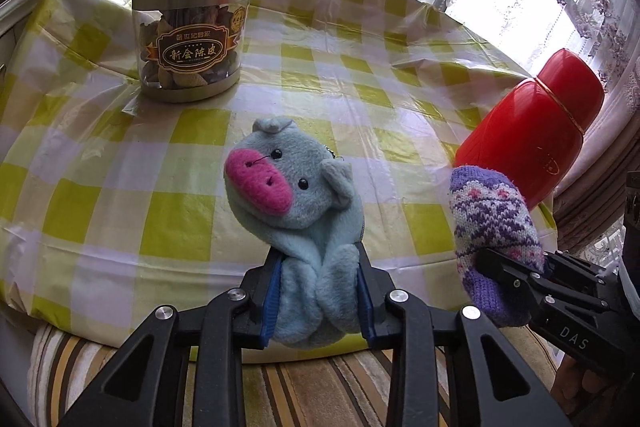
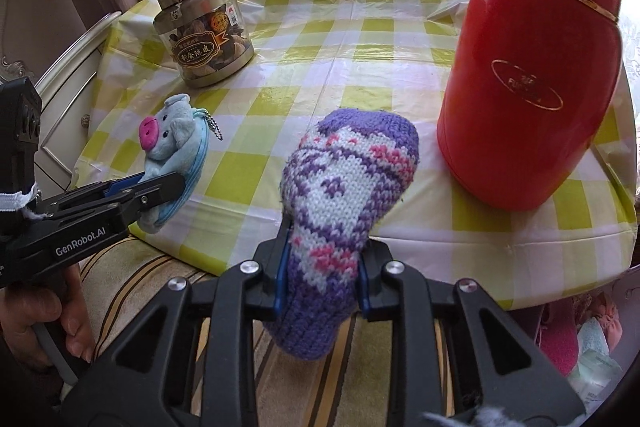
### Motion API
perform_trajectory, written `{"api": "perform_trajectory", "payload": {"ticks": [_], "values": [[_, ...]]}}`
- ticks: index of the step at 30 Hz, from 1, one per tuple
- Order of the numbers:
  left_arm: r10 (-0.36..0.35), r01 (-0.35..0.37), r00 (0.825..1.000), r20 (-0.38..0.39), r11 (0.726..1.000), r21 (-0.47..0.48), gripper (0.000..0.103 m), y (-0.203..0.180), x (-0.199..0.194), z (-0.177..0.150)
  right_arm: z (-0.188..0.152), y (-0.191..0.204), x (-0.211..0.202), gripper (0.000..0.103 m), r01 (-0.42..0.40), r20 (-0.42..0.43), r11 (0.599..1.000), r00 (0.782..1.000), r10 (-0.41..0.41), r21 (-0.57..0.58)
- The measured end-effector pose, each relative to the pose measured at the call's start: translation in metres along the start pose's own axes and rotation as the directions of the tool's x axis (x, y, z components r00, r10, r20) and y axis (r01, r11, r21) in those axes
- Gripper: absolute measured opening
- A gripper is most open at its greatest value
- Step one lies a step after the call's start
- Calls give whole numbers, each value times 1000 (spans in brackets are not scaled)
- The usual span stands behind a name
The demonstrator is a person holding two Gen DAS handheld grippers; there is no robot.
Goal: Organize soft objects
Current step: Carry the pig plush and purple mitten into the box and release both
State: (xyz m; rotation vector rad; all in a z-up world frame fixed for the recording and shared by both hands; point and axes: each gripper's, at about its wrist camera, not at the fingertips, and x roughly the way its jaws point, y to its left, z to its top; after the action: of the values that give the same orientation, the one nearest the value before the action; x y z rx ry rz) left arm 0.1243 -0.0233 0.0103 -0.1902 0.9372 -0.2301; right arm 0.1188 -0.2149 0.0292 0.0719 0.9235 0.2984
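L gripper (image 1: 320, 291): jaws pinching the fuzzy light-blue plush pig coin pouch w/ pink felt snout (image 1: 296, 195), blue pads squeezed into its lower body, fleece bulging between them. Pouch held clear above the near edge of the tabletop (image 1: 120, 155), long axis running away from the jaws, head end up, snout turned toward the left of that view. Right wrist view shows a blue zip along its edge + a small bead chain at the top.

R gripper (image 2: 322, 279): jaws pinching the chunky knitted sock, purple/white/pink pattern (image 2: 344, 195), at mid-length; rounded toe end points up and away, plain purple ribbed end hangs below the pads.

Tabletop: glossy, creased yellow-white check plastic cover. On it, a clear round jar w/ silver lid (image 1: 192, 31) far left, smooth red plastic flask w/ gold band (image 2: 536, 75) right, both upright.
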Motion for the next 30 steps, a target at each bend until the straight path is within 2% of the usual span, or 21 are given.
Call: {"api": "perform_trajectory", "payload": {"ticks": [10, 18, 24, 30], "values": [[-73, 73, 997, -7, 996, 50, 33, -46, -13, -18, -30, -34, -47, 30, 68, 38, 997, 997, -69, 28], [-133, 133, 991, -16, 983, 126, 33, -97, -19, -30, -64, -91, -93, 30, 183, 57, 977, 980, -190, 112], [-211, 213, 977, -30, 957, 195, 33, -145, -21, -40, -93, -151, -126, 30, 308, 44, 928, 945, -324, 210], [-295, 303, 953, -73, 907, 293, 33, -206, -19, -55, -115, -200, -155, 30, 421, 22, 862, 896, -444, 284]]}}
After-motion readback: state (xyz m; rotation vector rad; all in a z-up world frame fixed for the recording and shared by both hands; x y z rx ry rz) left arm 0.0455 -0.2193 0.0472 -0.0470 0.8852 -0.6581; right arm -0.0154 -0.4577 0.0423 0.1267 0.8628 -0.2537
